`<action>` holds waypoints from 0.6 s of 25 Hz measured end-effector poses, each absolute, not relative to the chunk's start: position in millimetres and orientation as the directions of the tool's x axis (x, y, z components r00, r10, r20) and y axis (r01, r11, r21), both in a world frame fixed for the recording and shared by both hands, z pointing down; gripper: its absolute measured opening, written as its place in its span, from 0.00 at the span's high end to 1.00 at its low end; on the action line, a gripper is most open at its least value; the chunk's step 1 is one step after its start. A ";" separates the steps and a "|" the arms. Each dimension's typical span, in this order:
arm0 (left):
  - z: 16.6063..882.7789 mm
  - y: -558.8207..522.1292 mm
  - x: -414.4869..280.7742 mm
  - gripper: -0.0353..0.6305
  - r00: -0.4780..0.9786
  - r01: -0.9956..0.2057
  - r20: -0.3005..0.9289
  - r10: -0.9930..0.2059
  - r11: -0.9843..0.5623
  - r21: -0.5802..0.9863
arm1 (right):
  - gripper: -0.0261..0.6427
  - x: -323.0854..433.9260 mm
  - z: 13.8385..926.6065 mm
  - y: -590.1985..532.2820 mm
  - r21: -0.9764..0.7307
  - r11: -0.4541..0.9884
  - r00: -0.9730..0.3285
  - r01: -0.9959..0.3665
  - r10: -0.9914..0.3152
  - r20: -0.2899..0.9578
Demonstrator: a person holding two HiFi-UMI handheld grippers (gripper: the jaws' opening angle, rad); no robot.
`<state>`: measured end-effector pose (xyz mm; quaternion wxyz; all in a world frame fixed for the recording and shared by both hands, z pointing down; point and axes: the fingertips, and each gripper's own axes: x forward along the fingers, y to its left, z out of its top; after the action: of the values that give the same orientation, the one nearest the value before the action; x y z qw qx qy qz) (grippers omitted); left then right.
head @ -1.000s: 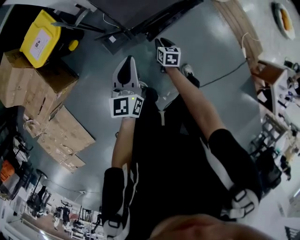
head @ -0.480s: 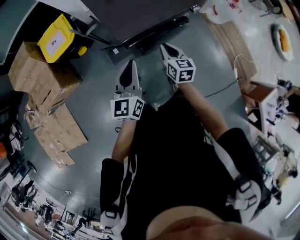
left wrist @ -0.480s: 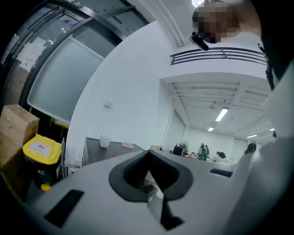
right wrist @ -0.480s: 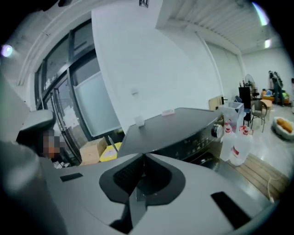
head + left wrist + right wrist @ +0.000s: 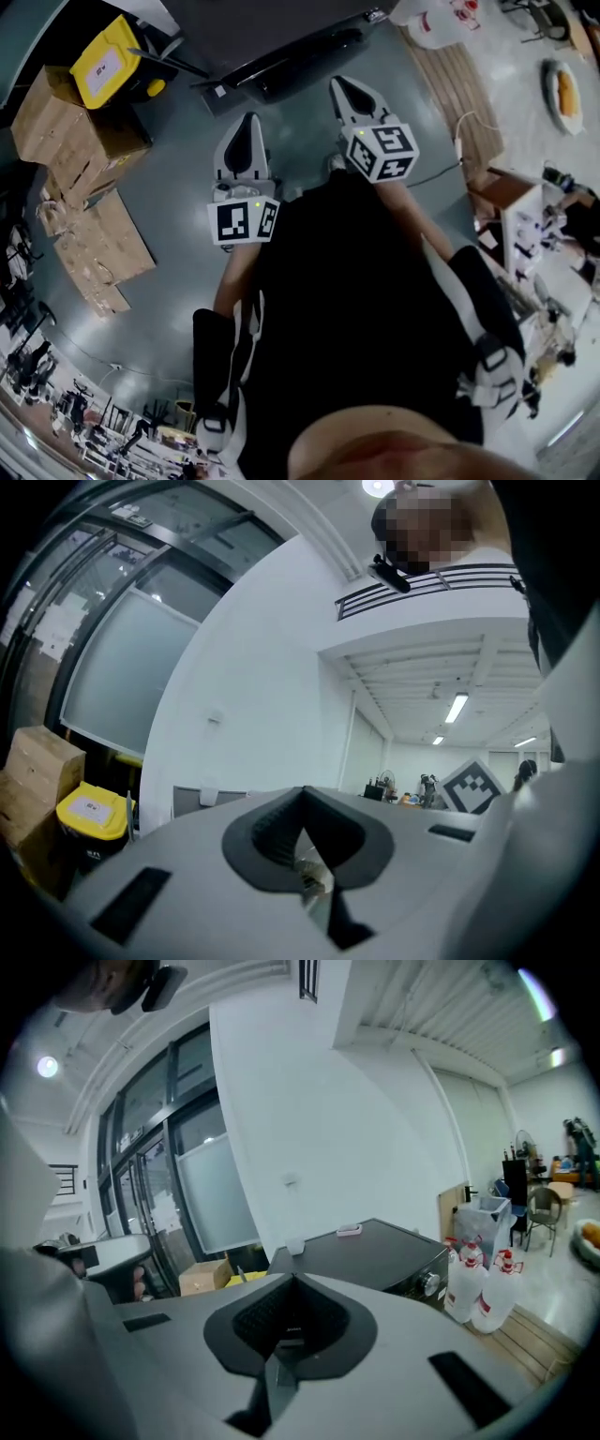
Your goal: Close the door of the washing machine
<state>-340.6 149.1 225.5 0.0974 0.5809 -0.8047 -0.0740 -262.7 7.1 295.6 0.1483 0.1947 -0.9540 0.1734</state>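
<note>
Left tongs (image 5: 302,796): jaws together, tips meeting, nothing between them. Held level, out in front of the person's body.

Right tongs (image 5: 291,1283): jaws together, having just been closing; nothing between them. Tilted somewhat downward. In the head view they sit just beside the left tongs, the two apart and not touching, both pointing the same way.

Washing machine (image 5: 394,1260): dark cabinet ahead of both tongs, clear of them, no contact. In the right gripper view it stands beyond the right tongs' tips and slightly to their right, with a flat dark top and a round knob (image 5: 432,1282) on the upper front. The door itself cannot be made out in any view, so I cannot tell whether it is open or shut.

White jugs (image 5: 483,1288): on the floor to the right of the right tongs, just beside the machine, standing at the edge of a wooden pallet (image 5: 525,1344).

Yellow container (image 5: 89,813): low and to the left of the left tongs, well apart from them. Cardboard boxes (image 5: 66,131) are stacked next to it, further to the left, with flattened ones lying on the grey floor (image 5: 178,216) nearer the person.

A small pale item (image 5: 349,1230) lies on the machine's top, beyond the right tongs.
</note>
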 end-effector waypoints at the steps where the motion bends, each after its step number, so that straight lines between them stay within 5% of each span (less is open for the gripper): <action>1: 222.6 151.1 -338.4 0.94 -0.313 -0.921 0.069 -0.947 0.321 0.223 | 0.95 -257.9 291.2 9.6 -0.270 0.870 -0.885 -0.413 -0.313 0.344; 15: 223.7 160.7 -336.0 0.94 -0.352 -0.911 0.068 -0.933 0.359 0.205 | 0.95 -252.2 280.5 37.6 -0.210 0.922 -0.920 -0.325 -0.257 0.298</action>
<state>-336.0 160.7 223.7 0.0865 0.5625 -0.8196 -0.0654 -252.2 37.6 280.5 0.1333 0.1498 -0.9712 0.1287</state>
